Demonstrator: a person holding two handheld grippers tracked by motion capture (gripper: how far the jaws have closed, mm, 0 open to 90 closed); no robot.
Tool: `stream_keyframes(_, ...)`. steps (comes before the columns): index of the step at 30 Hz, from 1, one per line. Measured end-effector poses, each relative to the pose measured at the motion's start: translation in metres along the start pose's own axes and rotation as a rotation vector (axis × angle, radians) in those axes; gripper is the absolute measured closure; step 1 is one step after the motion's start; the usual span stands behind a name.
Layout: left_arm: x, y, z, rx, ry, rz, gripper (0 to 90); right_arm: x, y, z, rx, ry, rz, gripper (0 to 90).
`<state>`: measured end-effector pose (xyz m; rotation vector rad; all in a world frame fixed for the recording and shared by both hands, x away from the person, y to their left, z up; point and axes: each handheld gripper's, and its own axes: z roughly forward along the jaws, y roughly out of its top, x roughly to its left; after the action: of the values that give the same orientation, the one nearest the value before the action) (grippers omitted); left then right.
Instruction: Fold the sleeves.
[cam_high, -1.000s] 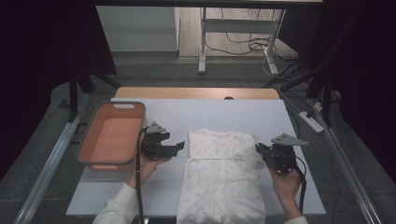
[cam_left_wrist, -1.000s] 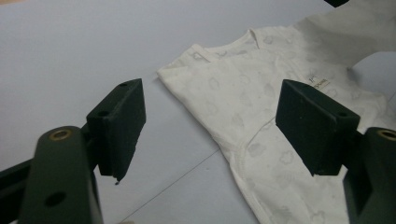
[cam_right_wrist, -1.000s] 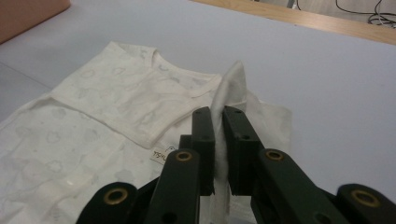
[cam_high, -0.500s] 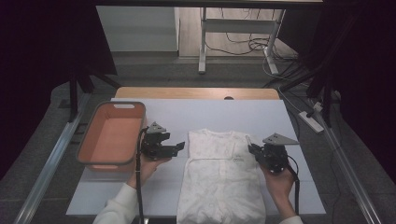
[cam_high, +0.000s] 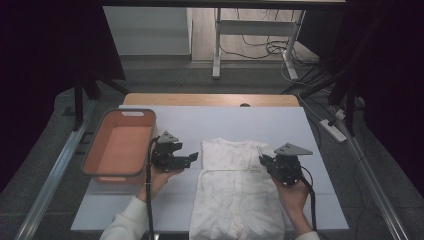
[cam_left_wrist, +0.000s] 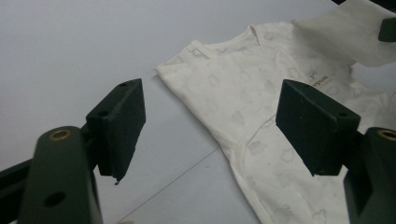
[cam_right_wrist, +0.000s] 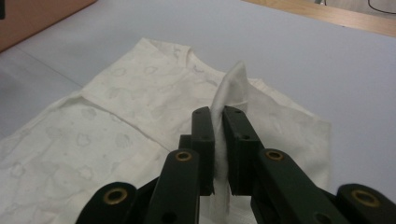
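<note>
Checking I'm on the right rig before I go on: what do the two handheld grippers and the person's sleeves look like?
Both are black two-jaw tools. The left gripper and right gripper each carry a grey three-cornered plate on top and trail a black cable. Up close, the blocky black pads sit on arms with brass-ringed holes. The visible sleeve is white.

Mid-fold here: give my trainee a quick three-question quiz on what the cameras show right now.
1. True or false: the right gripper is clamped on a fold of the white garment.
2. What stands to the left of the left gripper on the table: (a) an orange bin, (b) a stack of plates, (c) a cardboard box?
3. How do the left gripper's jaws stand, and is any cloth between them?

Key:
1. True; the raised cloth is pinched between its pads.
2. (a), the orange bin.
3. Open, with no cloth gripped; the garment lies beyond them.
</note>
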<state>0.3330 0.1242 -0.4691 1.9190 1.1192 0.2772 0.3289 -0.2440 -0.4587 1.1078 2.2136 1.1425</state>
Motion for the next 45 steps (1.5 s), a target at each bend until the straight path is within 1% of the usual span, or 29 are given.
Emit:
stream_keyframes(10, 0.0, 0.0, -0.001, -0.003, 0.001, 0.001, 24.4, 0.009, 0.005, 0.005, -0.014, 0.038, -0.003, 83.1)
stream_keyframes(23, 0.0, 0.001, -0.001, -0.003, 0.001, 0.002, 24.3, 0.027, 0.014, 0.016, -0.005, 0.076, -0.05, 83.0)
stream_keyframes(30, 0.0, 0.0, -0.001, -0.002, 0.002, 0.002, 24.2, 0.033, 0.019, 0.021, -0.01, 0.094, -0.056, 83.0)
stream_keyframes(40, 0.0, 0.0, 0.0, 0.003, 0.002, 0.002, 24.2, 0.038, 0.022, 0.03, -0.003, 0.101, -0.067, 83.0)
stream_keyframes(45, 0.0, -0.001, 0.002, 0.008, 0.002, 0.003, 24.1, 0.04, 0.027, 0.038, 0.008, 0.099, -0.084, 82.9)
